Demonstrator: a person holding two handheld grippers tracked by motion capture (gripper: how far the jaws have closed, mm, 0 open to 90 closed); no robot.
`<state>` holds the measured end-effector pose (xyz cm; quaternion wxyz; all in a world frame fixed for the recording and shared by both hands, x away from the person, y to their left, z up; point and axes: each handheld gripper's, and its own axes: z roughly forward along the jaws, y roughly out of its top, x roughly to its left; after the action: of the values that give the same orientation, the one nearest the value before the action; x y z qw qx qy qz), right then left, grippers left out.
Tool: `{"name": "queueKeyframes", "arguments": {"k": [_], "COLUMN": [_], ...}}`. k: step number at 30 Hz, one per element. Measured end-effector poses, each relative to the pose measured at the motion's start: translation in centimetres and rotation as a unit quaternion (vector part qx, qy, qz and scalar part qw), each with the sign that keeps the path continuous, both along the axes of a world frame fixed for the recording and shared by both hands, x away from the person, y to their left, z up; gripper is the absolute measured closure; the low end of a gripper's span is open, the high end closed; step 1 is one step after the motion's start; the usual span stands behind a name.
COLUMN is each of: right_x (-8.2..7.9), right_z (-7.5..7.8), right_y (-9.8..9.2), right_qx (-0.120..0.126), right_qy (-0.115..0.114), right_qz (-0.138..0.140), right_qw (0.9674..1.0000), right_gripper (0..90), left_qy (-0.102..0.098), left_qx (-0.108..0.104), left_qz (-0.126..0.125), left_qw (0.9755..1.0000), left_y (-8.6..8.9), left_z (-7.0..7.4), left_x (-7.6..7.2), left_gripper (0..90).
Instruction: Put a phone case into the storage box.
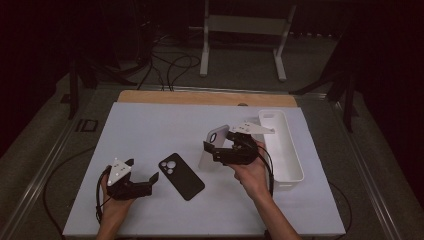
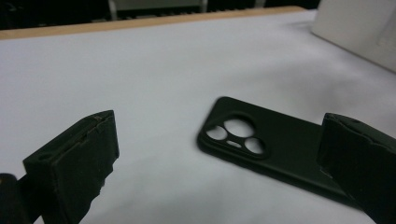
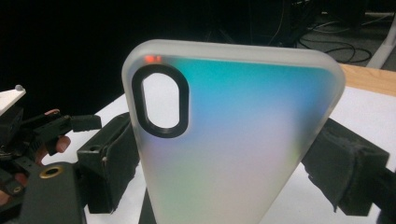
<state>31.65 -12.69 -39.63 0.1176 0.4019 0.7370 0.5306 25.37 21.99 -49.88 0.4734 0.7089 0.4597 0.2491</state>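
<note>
Black rubbery case (image 1: 181,176) lies flat on the white table (image 1: 150,125), camera cut-outs at its far-left end, nearest the person. The left gripper (image 1: 145,177) sits just beside it at nine o'clock, jaws wide apart and holding nothing. In the left gripper view the black case (image 2: 275,149) lies at about two o'clock from the gap, with the right-hand jaw already over its near end while the other stands well clear on bare table.

To take it cleanly, I would bring the open jaws round so one goes to each long edge, keep them low and level with the table, and close across the narrow width rather than the length. A thin, soft case will likely flex or skid if pinched at one corner.

Farther out, at one o'clock from the black case, the right gripper (image 1: 216,150) holds a frosted translucent case (image 1: 212,145) upright, jaws spread wide across its width; the right gripper view shows that case (image 3: 233,140) standing between the pads. It should stay steady while the left closes.

Beyond, at three o'clock from that, is the white tray (image 1: 287,150).
</note>
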Motion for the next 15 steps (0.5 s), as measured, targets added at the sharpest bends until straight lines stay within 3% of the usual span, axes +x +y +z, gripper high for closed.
{"name": "queueKeyframes", "arguments": {"k": [8,15], "right_x": [0.8,1.6], "right_z": [0.7,1.6], "right_y": [-0.1,-0.9], "right_qx": [-0.016,-0.022], "right_qy": [-0.015,-0.027], "right_qz": [-0.004,-0.021], "right_qw": [0.9998,0.9992], "right_gripper": [16.3,16.3], "left_qy": [-0.03,-0.038], "left_qx": [-0.003,0.003], "left_qz": [0.042,0.045], "left_qw": [0.9986,0.9983], "left_y": [0.9,0.8], "left_z": [0.0,0.0], "left_x": [-0.1,-0.2], "left_gripper": [0.2,0.2]}}
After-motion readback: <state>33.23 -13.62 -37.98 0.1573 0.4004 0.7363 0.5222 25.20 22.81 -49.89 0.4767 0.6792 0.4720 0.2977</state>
